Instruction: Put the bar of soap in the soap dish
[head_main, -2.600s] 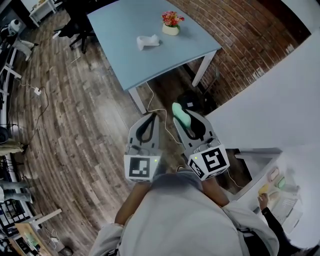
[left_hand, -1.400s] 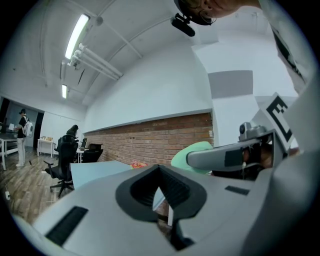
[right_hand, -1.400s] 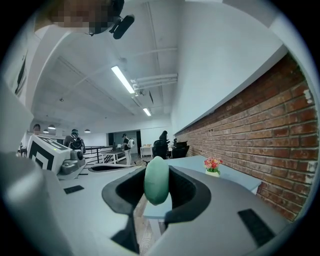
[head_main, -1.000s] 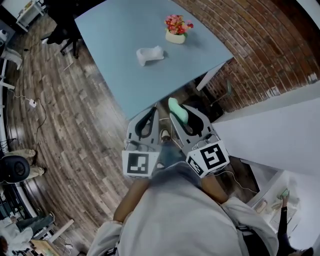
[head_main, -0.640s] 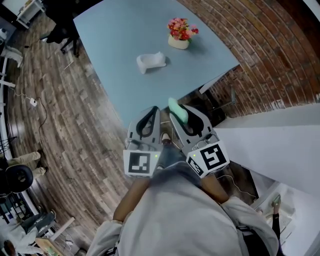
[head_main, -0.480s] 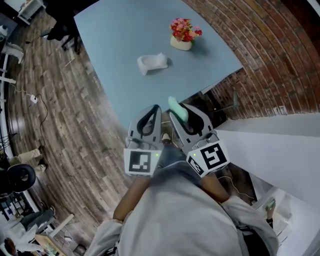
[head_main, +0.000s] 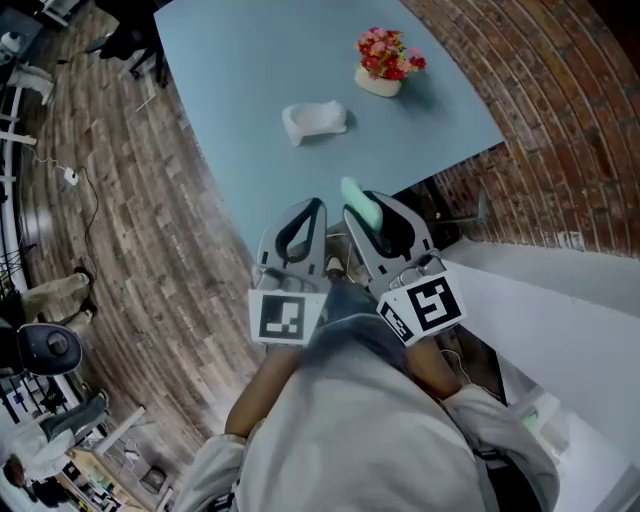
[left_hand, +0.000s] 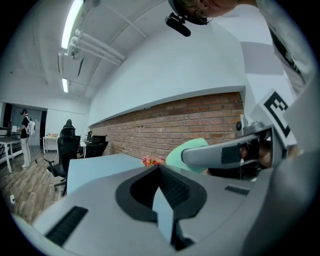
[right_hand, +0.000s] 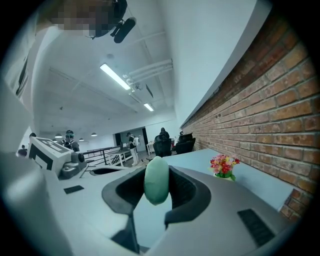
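The right tongs (right_hand: 157, 172) are held part-way apart and are closed on a pale green bar of soap (right_hand: 157, 186). The bar is gripped by its flat sides and stands on edge, and its rounded end sticks out past the tips. The left tongs (left_hand: 160, 167) are closed tip to tip, and nothing is held between them. Both are held side by side and nearly level, the left at 9 o'clock of the right, with a narrow gap between them.

In the head view the tips are seen at the near edge of a light blue surface (head_main: 240, 70); whether they are over it or just short of it cannot be settled from this angle. On the surface a white soap dish (head_main: 315, 120) is set at about 12 o'clock from the tongs, well apart from them and with nothing in it. A small pot of red and pink flowers (head_main: 385, 65) stands at 1 o'clock of the dish, near it but not touching. The stretch of surface between the soap and the dish is bare.

A floor (head_main: 130, 230) of grey-brown planks is seen at 9 o'clock of the surface, and a red brick wall (head_main: 560, 110) runs at 2 o'clock. Black office chairs (left_hand: 67, 150) and a few standing people are made out far across the room in the gripper views.
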